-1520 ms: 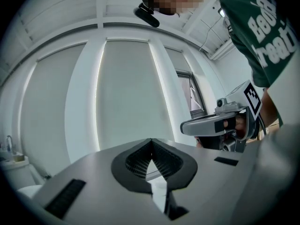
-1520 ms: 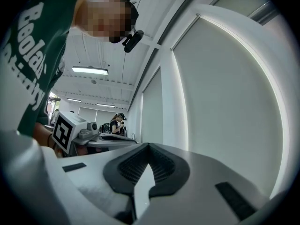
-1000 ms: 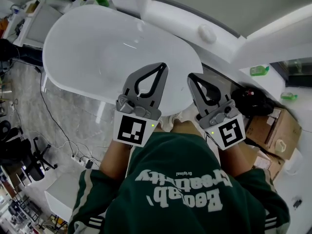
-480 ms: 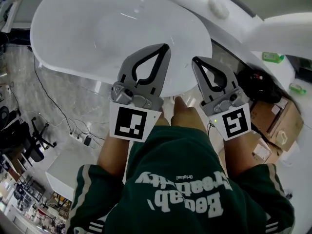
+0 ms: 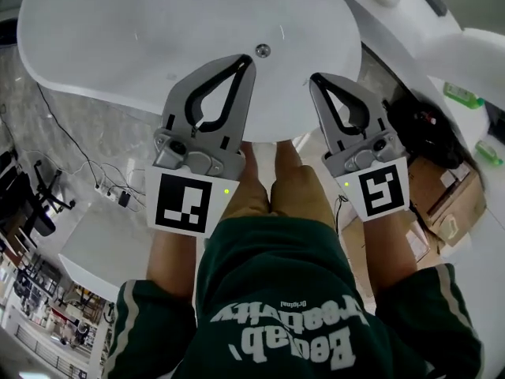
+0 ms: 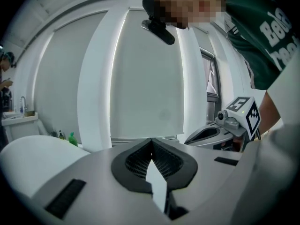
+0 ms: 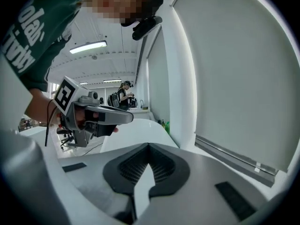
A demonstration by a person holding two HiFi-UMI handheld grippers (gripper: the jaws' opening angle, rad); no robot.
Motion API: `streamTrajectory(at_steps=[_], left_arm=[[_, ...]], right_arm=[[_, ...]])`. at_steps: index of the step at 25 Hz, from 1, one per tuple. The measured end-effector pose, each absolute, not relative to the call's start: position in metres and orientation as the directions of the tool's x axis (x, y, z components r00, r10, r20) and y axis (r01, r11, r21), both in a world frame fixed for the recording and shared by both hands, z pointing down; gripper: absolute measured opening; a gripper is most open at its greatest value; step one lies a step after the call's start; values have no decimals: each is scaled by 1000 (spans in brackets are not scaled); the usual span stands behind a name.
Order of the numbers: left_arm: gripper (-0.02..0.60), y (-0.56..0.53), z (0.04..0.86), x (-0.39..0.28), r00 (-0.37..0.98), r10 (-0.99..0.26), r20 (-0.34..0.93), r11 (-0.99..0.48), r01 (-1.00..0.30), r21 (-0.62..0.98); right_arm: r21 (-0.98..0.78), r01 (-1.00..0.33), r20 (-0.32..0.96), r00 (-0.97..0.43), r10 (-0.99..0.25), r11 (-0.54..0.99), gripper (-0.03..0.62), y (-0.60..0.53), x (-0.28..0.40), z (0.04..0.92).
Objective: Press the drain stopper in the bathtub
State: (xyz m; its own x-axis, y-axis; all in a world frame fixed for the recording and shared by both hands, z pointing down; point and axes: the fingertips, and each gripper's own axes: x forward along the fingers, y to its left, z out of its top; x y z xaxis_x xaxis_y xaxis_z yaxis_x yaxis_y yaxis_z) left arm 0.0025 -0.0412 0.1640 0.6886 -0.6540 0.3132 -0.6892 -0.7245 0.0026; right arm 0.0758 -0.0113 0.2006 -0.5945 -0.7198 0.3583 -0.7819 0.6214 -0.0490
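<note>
A white oval bathtub (image 5: 95, 46) fills the top of the head view. Its small round metal drain stopper (image 5: 262, 50) sits on the tub floor near the near end. My left gripper (image 5: 246, 60) is shut and empty, its tips a short way left of and just below the stopper in the picture. My right gripper (image 5: 317, 80) is also shut and empty, held over the tub's near rim to the right of the stopper. In the left gripper view the right gripper (image 6: 225, 128) shows beside it; in the right gripper view the left gripper (image 7: 101, 116) shows at left.
Cables (image 5: 87, 172) trail over the marble floor left of the tub. Cardboard boxes (image 5: 442, 212) and a dark bag (image 5: 418, 133) lie at right. Green bottles (image 5: 461, 93) stand on the white ledge. An office chair (image 5: 31, 204) is at far left. A person (image 7: 123, 95) stands far off.
The view has moved forward over the tub, and the drain stopper has come into sight. Both grippers stay shut and now reach further over the tub's near end.
</note>
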Motion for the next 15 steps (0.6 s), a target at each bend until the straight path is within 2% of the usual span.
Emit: streamTrajectory(at_steps=[7,12,15], left_arm=[[5,-47,224,-6,649,-685,332,-677,-735,40],[3,-56,277,-22,639,-689,341,-665,-745,51],[3,-61,303,-30,644,-682,347,-666,-742,68]], right_arm=[[-123,-788,425,-591,-686,603,14,-16,68,283],[-101,-805,532,-540,-652,584,14,-18,55,342],[-96,-800,547,-539,-640,592,14,-27,42,361]])
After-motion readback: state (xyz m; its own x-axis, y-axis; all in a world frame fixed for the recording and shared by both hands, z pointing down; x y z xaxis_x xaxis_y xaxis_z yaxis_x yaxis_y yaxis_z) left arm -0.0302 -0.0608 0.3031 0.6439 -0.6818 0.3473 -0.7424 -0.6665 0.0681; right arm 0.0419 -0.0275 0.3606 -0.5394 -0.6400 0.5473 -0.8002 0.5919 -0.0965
